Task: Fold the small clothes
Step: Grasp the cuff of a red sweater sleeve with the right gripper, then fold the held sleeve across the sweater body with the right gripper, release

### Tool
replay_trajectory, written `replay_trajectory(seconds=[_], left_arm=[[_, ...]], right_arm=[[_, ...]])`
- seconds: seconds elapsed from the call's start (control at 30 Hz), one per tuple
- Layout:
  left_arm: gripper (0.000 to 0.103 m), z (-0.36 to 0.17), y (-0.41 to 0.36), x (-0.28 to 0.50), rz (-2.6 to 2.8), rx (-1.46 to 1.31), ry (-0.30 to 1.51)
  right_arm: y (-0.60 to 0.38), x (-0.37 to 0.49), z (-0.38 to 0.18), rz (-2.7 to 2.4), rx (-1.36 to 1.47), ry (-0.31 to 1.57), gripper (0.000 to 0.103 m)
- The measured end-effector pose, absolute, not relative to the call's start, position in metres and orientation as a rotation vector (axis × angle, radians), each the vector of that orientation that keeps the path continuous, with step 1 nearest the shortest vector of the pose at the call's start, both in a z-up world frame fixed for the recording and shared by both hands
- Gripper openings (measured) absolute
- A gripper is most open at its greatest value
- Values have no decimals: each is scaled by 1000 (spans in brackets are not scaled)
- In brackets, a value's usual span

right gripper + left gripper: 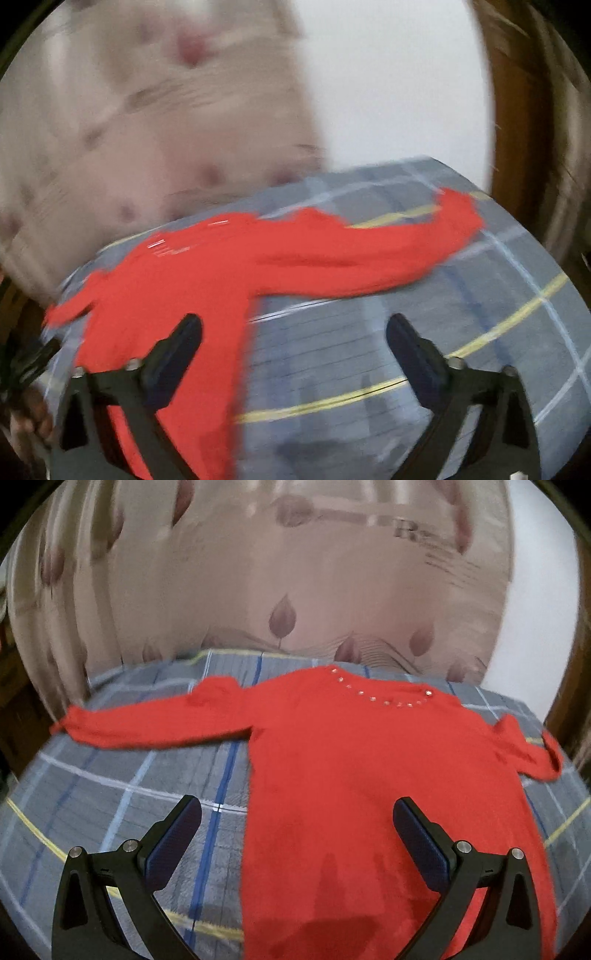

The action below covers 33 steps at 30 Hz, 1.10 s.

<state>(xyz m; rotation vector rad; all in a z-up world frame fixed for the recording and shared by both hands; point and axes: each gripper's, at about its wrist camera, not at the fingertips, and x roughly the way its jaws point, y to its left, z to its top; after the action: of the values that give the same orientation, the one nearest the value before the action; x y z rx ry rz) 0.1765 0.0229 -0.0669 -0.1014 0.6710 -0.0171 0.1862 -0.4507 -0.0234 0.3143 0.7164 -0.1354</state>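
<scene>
Here, in the left wrist view, a red sweater (369, 775) lies flat across the middle and lower right of the frame on a grey plaid bedspread (110, 794), neckline studs at upper centre, one sleeve stretched to the left. The left gripper (295, 827) hovers at the bottom, jaws spread wide and holding nothing. A leaf-patterned curtain (258, 572) fills the top.

In the blurred right wrist view, the sweater (184, 280) sits left of centre, its sleeve reaching to the upper right. The right gripper (293, 345) is released too, grasping nothing.
</scene>
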Motion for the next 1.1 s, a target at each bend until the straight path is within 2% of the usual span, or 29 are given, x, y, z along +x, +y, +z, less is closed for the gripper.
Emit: replay_trajectory(seconds=[0.03, 0.07, 0.23, 0.4, 0.57, 0.63, 0.7, 0.77, 0.87, 0.97, 1.1], left_arm=[[103, -71, 28, 179, -18, -125, 675], [103, -76, 34, 183, -19, -158, 677], [103, -93, 44, 185, -17, -220, 676], [103, -102, 49, 191, 3, -265, 728], [103, -110, 55, 196, -11, -317, 770], [103, -113, 56, 199, -22, -335, 784], [103, -115, 58, 201, -29, -354, 796], [103, -116, 60, 202, -35, -370, 799], [103, -118, 64, 203, -39, -400, 798], [103, -116, 69, 202, -54, -425, 788], [103, -106, 78, 194, -59, -443, 743]], right_arm=[[-473, 194, -27, -192, 326, 733, 66], [-497, 203, -30, -245, 336, 750, 63], [-556, 242, -35, -346, 369, 789, 62], [-556, 300, -36, -370, 245, 852, 62], [-565, 359, -67, -466, 155, 987, 59], [-574, 368, -83, -502, 157, 1047, 51], [-581, 363, -81, -532, 172, 1021, 37], [-592, 356, -80, -533, 211, 1010, 14], [-612, 340, -74, -489, 345, 982, 7], [-612, 319, -50, -397, 499, 880, 7], [-565, 303, -7, -227, 581, 766, 7]])
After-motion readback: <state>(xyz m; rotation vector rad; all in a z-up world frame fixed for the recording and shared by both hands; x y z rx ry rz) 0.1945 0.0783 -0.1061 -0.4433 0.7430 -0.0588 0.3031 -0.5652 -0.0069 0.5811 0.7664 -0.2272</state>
